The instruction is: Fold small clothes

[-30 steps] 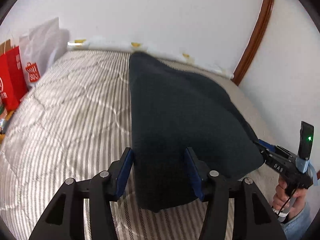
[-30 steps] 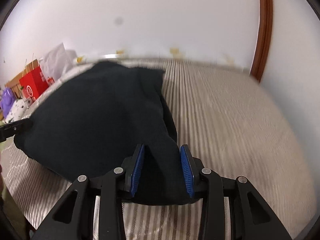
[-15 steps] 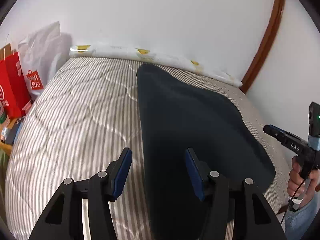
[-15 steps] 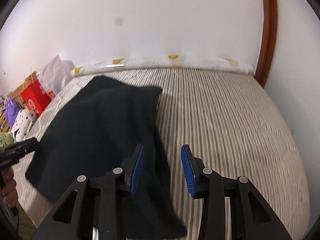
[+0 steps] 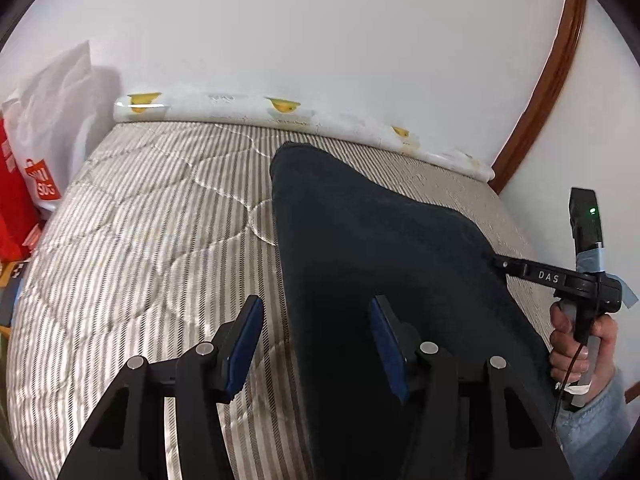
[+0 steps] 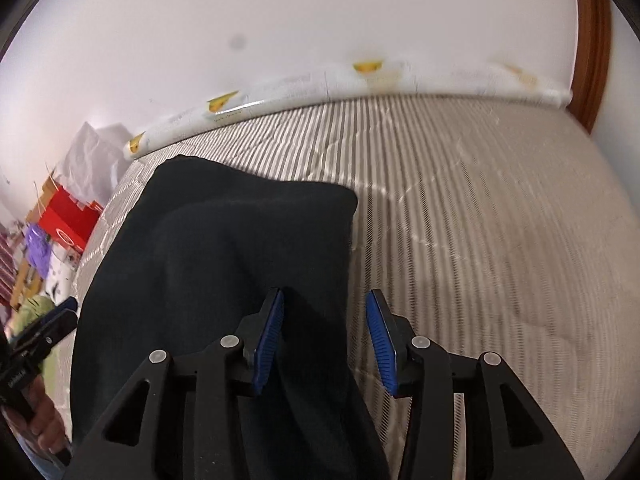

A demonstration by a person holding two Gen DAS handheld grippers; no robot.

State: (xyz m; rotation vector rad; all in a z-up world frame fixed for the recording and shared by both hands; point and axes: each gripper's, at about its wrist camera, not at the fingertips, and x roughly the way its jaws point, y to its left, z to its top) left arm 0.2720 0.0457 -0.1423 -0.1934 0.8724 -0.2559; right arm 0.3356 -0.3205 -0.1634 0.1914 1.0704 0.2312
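Left wrist view: your left gripper and right gripper now stand apart, pads off the dark garment; right jaws just narrowed. A second ago both pinched its near edge. It lies on the striped mattress; next fold pending.

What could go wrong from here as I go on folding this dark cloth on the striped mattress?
The left gripper and the right gripper both stand open with only a side edge of the dark cloth between their fingers, so closing now may catch a sliver that slips out. The striped mattress shows between the fingers too, so a pinch might grab its cover. The cloth looks humped in the middle; folding it so could trap a crease.
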